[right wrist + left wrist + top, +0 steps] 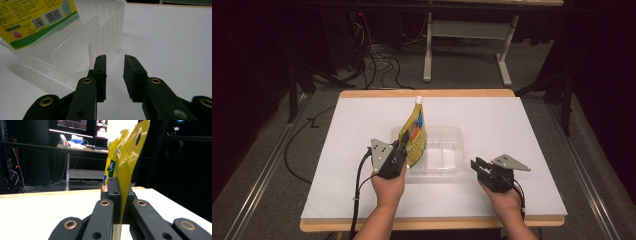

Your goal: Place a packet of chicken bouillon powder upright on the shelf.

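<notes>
A yellow spouted pouch (414,134) with a white cap (418,99) hangs upright over the left end of a clear plastic container (451,131). My left gripper (402,148) is shut on the pouch's near edge. In the left gripper view the pouch (126,157) rises from between the closed pads of that gripper (119,188). My right gripper (477,164) rests by the container's near right corner, open with a narrow gap and nothing in it. The right gripper view has its jaws (115,60) just short of the container wall (108,37), with the pouch's printed back (32,22) at upper left.
The container sits mid-table on a white board (362,125) with a wooden rim. A grey desk frame (467,30) and floor cables (377,62) lie beyond the far edge. Monitors (72,123) stand on a desk in the left gripper view.
</notes>
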`<state>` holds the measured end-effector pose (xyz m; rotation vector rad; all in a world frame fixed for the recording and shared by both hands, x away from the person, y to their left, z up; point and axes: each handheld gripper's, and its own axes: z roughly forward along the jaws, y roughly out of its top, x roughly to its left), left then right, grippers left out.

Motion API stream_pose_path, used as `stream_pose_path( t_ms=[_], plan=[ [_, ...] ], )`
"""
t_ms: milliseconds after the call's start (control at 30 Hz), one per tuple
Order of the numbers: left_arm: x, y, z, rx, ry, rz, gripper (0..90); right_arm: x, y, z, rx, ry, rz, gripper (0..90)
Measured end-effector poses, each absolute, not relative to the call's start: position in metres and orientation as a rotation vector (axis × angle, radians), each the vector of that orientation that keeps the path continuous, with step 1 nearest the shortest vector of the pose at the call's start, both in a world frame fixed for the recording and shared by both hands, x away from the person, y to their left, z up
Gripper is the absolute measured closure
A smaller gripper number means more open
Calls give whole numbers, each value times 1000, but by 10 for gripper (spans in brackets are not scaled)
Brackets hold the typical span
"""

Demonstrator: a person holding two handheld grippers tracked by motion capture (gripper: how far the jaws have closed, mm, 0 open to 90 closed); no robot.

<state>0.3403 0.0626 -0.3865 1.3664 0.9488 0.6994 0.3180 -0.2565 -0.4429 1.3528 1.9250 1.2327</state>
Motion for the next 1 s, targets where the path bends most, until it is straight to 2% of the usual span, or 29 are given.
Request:
stream_pose_path(
  t_ms=[1000],
  plan=[
    [333,57,-403,1452,890,734,899,318,-255,-444,1345,1933,1228,733]
  ],
)
